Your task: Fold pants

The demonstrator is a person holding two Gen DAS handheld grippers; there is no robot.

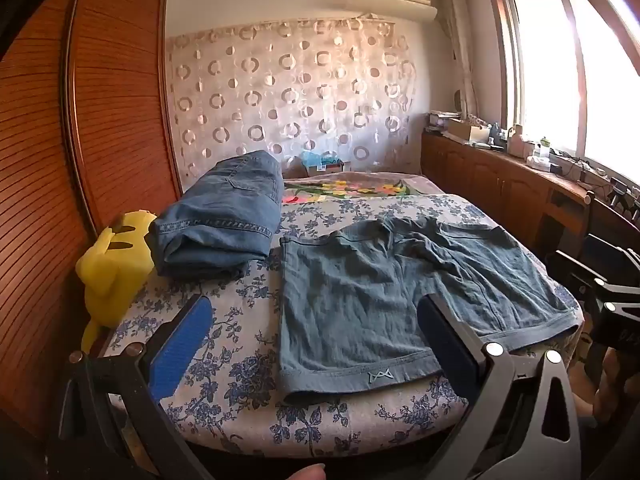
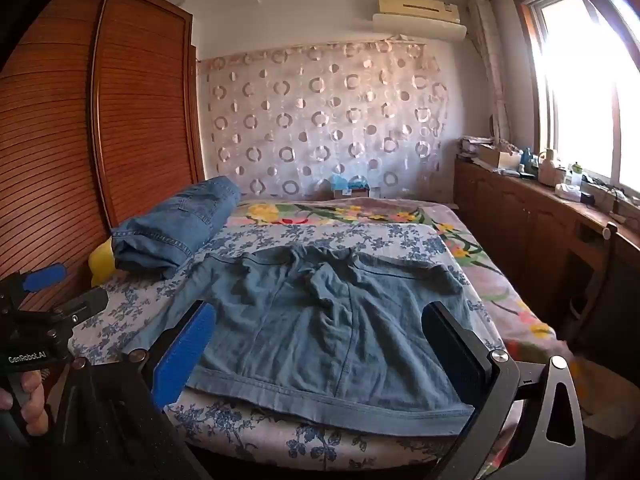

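A pair of teal-blue shorts (image 1: 384, 292) lies spread flat on the floral bed sheet (image 1: 224, 344), leg hems toward me, waistband away. It also shows in the right wrist view (image 2: 320, 320). My left gripper (image 1: 316, 344) is open and empty, hovering over the near left leg hem. My right gripper (image 2: 320, 352) is open and empty, above the near hem of the shorts. The left gripper also shows at the left edge of the right wrist view (image 2: 60, 292).
Folded blue jeans (image 1: 220, 220) lie at the bed's left, beside a yellow plush toy (image 1: 112, 272). A wooden wardrobe (image 1: 60, 160) stands left. A wooden counter (image 1: 520, 176) with clutter runs under the window on the right. A chair (image 2: 600, 280) stands right of the bed.
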